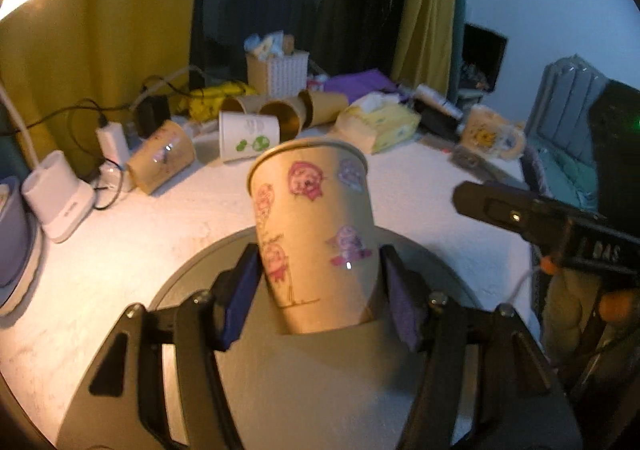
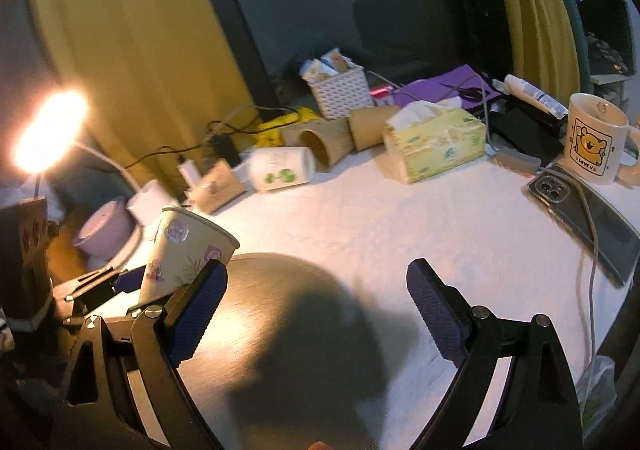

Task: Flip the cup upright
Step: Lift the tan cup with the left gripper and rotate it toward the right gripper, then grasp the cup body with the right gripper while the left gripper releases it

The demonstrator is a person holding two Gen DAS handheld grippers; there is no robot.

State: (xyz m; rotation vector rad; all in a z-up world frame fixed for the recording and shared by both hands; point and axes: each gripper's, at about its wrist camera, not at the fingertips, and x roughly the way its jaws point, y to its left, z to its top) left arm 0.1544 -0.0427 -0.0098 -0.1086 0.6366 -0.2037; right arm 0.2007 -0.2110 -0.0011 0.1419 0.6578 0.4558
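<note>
Cup clamped in left gripper, mouth up, over grey disc

Cup (image 1: 314, 234) sits between the blue pads of the left gripper (image 1: 320, 282), squeezed on both sides low on its wall, rim up and tilted slightly away from the camera. Pink and purple cartoon stickers on the brown wall; no readable text. From the right wrist view the same cup (image 2: 188, 250) leans at the left edge of the disc (image 2: 288, 314).

Right gripper (image 2: 316, 306) has its fingers spread wide, nothing between them, hovering over the disc. Its black body (image 1: 560, 226) shows right of the cup, apart from it; letters on it are too blurred to read.

Room: white table (image 2: 380, 218) is bare between the disc and the back row. Back row holds cups lying on their sides (image 1: 248, 134), a tissue box (image 2: 436, 138) and a basket (image 2: 340, 90). Phone (image 2: 588, 218) with a cable lies near the right table edge. Mug (image 2: 592, 138) reads "LOVE U". Lamp (image 2: 48, 130) glares at left; its base (image 1: 56, 198) stands near the left edge.
</note>
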